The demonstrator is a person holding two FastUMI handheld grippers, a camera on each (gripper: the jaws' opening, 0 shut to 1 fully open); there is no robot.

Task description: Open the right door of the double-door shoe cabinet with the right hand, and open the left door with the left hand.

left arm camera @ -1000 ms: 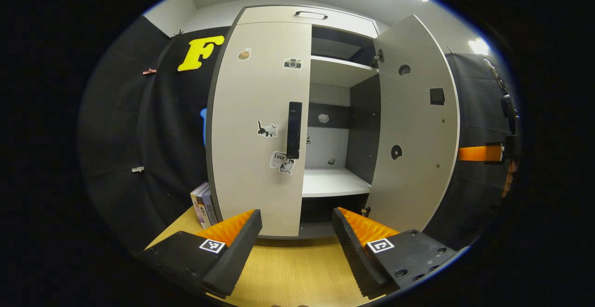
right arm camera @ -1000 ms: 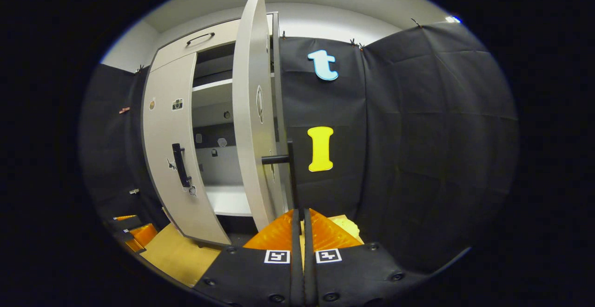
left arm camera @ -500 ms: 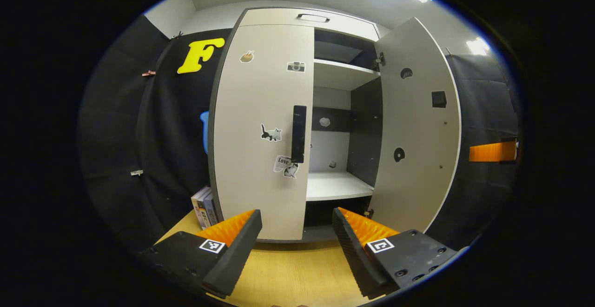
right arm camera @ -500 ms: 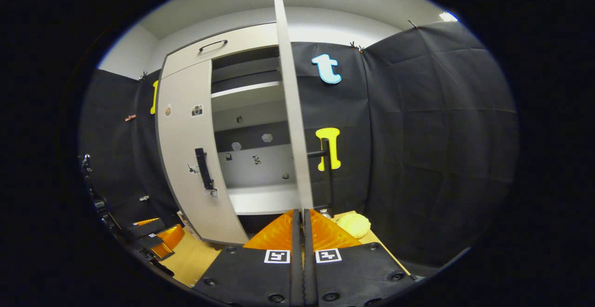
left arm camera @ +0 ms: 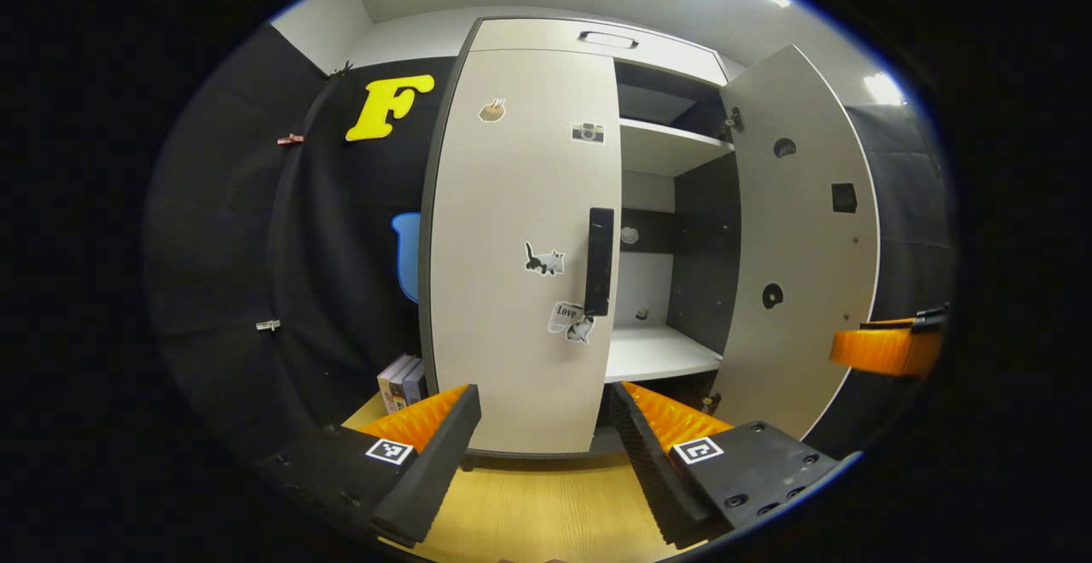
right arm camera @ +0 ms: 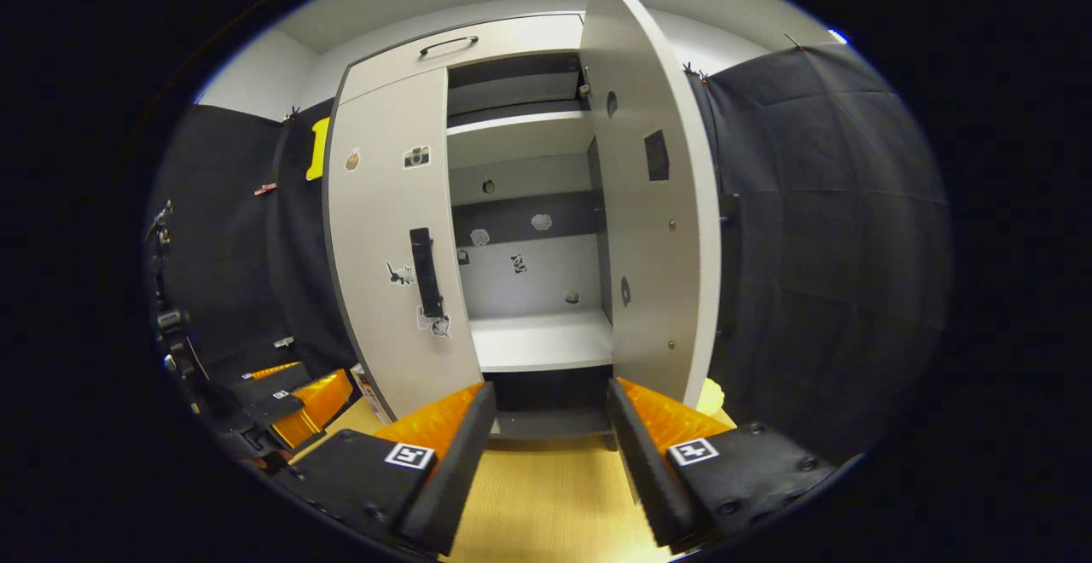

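The pale double-door shoe cabinet [left arm camera: 589, 38] stands at the back of a wooden table. Its right door [left arm camera: 798, 247] hangs wide open, showing the inside shelves [left arm camera: 661, 350]. The left door [left arm camera: 520, 247] is closed, with stickers and a dark vertical handle [left arm camera: 599, 261] at its inner edge. My left gripper [left arm camera: 546, 414] is open, a short way in front of that door, below the handle. In the right gripper view the right door [right arm camera: 657, 205] stands swung out and the left door's handle [right arm camera: 426, 271] is seen. My right gripper [right arm camera: 546, 414] is open and holds nothing. The right gripper [left arm camera: 887, 345] also appears far right in the left gripper view.
Several books [left arm camera: 403, 380] stand on the wooden table [left arm camera: 546, 512] left of the cabinet. A yellow soft thing [right arm camera: 711, 394] lies behind the open right door. The left gripper [right arm camera: 281, 392] and the hand's rig show at lower left of the right gripper view.
My right gripper has let go of the right door's handle, opened, and swung round to face the cabinet's inside. The left gripper view has shifted left; the cabinet now sits further right.
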